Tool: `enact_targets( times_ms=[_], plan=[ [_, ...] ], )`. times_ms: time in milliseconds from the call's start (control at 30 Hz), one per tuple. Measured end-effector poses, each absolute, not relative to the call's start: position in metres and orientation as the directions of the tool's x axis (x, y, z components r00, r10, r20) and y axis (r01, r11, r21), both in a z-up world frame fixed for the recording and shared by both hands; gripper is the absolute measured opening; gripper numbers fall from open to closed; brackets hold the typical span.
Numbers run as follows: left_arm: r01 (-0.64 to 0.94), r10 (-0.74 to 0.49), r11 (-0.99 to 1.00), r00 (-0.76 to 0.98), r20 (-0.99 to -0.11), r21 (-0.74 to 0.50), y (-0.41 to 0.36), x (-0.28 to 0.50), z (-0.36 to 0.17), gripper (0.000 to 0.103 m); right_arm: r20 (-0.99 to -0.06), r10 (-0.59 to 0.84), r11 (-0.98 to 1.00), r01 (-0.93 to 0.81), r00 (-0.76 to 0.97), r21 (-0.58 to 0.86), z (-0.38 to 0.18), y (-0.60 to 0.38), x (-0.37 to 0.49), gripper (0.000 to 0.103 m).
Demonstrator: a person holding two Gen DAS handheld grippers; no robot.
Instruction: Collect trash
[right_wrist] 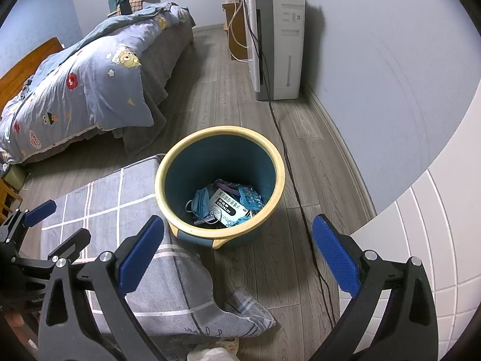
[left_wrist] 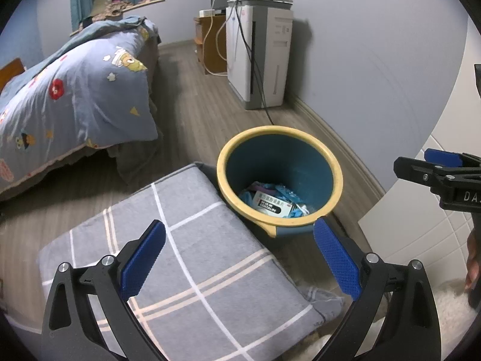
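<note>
Grippers both hang over the floor with nothing between their blue pads: the left gripper (left_wrist: 239, 255) is spread wide above a grey checked cushion (left_wrist: 186, 258), and the right gripper (right_wrist: 238, 254) is equally spread, just short of the trash bin (right_wrist: 221, 138). That bin, blue with a yellow rim, stands upright on the wooden floor (right_wrist: 288, 267), touching the cushion's edge. Inside it lies the collected trash: a white and black medicine box (right_wrist: 230, 206), a crumpled blue face mask (right_wrist: 202, 203) and a blue blister pack (right_wrist: 249, 198). A black cable (right_wrist: 293, 186) runs along the floor just beside the bin, toward a white air purifier (right_wrist: 278, 45) against the wall beyond it. Across the floor from the bin stands a bed with a blue patterned quilt (right_wrist: 90, 90).
</note>
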State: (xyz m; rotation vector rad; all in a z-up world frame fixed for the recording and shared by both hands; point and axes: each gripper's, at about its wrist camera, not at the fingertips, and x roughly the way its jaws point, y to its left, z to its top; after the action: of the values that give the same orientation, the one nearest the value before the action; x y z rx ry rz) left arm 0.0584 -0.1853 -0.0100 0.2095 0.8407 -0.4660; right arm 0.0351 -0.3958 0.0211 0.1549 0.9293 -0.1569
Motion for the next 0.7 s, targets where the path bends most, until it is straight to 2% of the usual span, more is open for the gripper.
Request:
enact_targets(
  times_ms=[700],
  plan=[
    [0.479, -0.312, 0.878, 0.574, -0.757, 0.001, -0.1881, 0.0582, -0.0107, 0.098, -0.805, -0.067, 0.978, 0.2, 0.589, 0.065, 0.0209, -0.3967, 0.0354, 0.097]
  ],
)
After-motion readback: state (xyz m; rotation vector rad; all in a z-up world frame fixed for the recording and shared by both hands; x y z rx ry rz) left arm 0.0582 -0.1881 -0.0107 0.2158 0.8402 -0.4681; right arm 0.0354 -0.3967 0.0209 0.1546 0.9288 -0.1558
